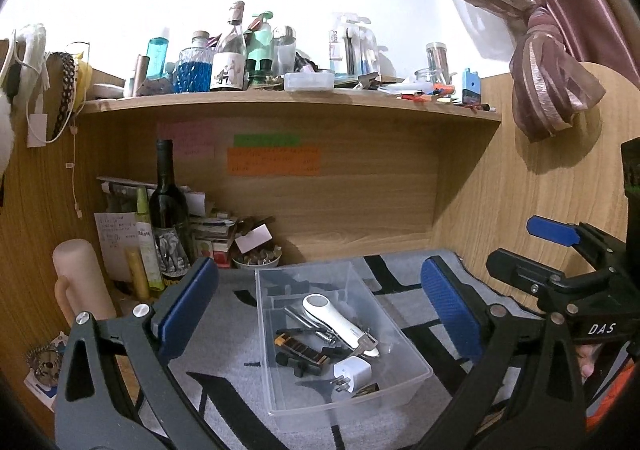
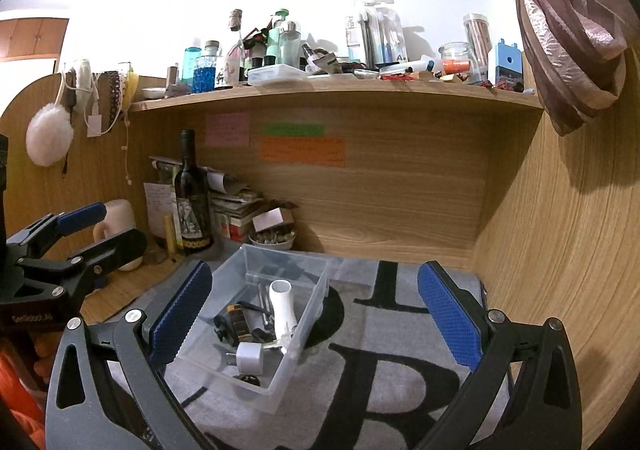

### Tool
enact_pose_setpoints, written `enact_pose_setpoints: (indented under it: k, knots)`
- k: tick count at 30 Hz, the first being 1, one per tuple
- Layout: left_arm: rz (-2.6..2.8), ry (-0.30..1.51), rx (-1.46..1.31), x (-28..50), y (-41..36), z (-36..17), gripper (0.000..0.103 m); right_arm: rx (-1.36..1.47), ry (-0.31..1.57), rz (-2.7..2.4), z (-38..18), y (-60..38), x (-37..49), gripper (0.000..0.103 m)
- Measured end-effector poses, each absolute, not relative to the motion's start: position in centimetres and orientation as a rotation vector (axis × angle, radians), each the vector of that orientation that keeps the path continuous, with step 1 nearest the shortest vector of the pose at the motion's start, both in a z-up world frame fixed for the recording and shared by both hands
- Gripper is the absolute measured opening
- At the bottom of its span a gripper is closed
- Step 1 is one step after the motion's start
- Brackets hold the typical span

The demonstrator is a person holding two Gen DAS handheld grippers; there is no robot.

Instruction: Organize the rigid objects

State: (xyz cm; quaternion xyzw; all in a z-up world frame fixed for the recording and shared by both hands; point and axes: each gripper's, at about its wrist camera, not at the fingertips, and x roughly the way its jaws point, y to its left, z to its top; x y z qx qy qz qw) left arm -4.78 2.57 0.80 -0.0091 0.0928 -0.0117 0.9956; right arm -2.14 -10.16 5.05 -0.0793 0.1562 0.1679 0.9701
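Note:
A clear plastic bin [image 1: 404, 384] [image 2: 312, 302] sits on a grey mat with black letters [image 1: 224, 378] [image 2: 384, 362]. In it lie a white handheld device [image 1: 340, 324] [image 2: 282, 304], a white plug adapter [image 1: 352, 373] [image 2: 249, 358], a black-and-amber lighter-like item [image 1: 302, 349] [image 2: 239, 320], metal tools and small black parts. My left gripper [image 1: 320, 314] is open and empty, held above the bin. My right gripper [image 2: 316, 314] is open and empty, just right of the bin. Each gripper shows in the other's view, the right one [image 1: 540, 250] and the left one [image 2: 80, 238].
A dark wine bottle [image 1: 168, 213] [image 2: 194, 197], a pale cup [image 1: 80, 282], stacked boxes and a bowl of small items [image 1: 256, 260] [image 2: 274, 238] crowd the back left corner. A cluttered wooden shelf [image 1: 288, 101] [image 2: 340, 89] runs overhead. A tied curtain [image 1: 552, 77] hangs at right.

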Motion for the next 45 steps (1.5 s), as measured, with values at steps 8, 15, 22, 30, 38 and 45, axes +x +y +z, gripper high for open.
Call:
enact_pose_setpoints:
  k: [8, 15, 22, 30, 38, 45]
  knots:
    - [-0.029, 0.192, -0.024, -4.84, 2.55, 0.72, 0.103, -0.166, 0.314, 0.341, 5.00, -10.04, -2.29, 0.103]
    - [-0.026, 0.194, -0.028, -4.81, 2.70, 0.59, 0.103, -0.167, 0.318, 0.342, 4.94, -10.02, -2.29, 0.103]
    - [-0.027, 0.198, -0.030, -4.78, 2.71, 0.57, 0.103, -0.166, 0.318, 0.340, 4.96, -9.96, -2.31, 0.103]
    - [-0.023, 0.199, -0.030, -4.75, 2.78, 0.57, 0.103, -0.175, 0.311, 0.344, 4.98, -9.80, -2.31, 0.103]
    - [-0.030, 0.198, -0.030, -4.63, 2.76, 0.49, 0.103, -0.188, 0.304, 0.343, 5.08, -9.44, -2.37, 0.103]
    - [-0.044, 0.200, -0.034, -4.40, 2.60, 0.55, 0.103, -0.189, 0.306, 0.341, 5.07, -9.42, -2.29, 0.103]
